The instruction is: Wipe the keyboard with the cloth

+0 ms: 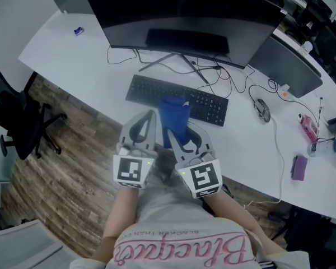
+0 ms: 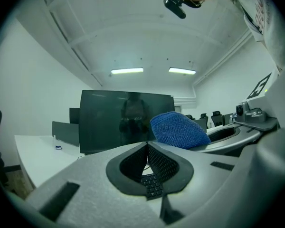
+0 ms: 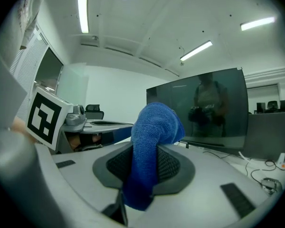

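A black keyboard (image 1: 157, 91) lies on the white desk (image 1: 73, 60) in front of the monitor stand. A blue cloth (image 1: 175, 116) hangs over the keyboard's front edge, pinched in my right gripper (image 1: 169, 134), which is shut on it. In the right gripper view the cloth (image 3: 149, 146) bulges up between the jaws. My left gripper (image 1: 154, 115) sits just left of the cloth, jaws closed with nothing between them. In the left gripper view the cloth (image 2: 178, 129) shows to the right and keyboard keys (image 2: 152, 184) show through the jaw opening.
A large dark monitor (image 1: 185, 10) stands behind the keyboard, with cables (image 1: 224, 80) trailing across the desk. A mouse (image 1: 262, 109) lies right of the keyboard. Small pink items (image 1: 308, 126) sit at the far right. A black office chair (image 1: 17, 116) stands on the wooden floor at left.
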`<move>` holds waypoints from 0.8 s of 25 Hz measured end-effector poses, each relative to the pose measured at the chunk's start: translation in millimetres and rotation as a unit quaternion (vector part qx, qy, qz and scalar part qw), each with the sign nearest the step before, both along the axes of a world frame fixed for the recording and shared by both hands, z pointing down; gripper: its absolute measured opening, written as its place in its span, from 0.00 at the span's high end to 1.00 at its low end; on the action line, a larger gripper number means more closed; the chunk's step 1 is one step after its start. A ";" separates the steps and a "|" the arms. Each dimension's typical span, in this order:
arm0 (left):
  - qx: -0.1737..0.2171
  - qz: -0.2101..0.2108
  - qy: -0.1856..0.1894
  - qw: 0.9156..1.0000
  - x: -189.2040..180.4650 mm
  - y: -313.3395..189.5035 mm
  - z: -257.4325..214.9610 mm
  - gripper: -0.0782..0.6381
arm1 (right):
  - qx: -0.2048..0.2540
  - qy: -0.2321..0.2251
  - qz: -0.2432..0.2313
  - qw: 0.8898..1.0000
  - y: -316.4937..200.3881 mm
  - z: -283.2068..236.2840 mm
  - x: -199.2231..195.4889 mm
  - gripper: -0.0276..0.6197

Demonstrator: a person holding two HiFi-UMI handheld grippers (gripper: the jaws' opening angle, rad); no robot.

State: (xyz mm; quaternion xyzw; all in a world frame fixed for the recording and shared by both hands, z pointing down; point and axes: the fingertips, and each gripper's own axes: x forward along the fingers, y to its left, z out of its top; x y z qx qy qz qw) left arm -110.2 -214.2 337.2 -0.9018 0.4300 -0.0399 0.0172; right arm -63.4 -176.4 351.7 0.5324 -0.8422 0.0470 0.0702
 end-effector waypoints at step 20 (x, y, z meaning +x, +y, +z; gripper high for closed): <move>-0.039 0.061 -0.026 0.997 -65.4 -131.0 30.6 0.88 | -0.060 -0.023 0.052 0.997 -124.9 28.8 -65.5 0.81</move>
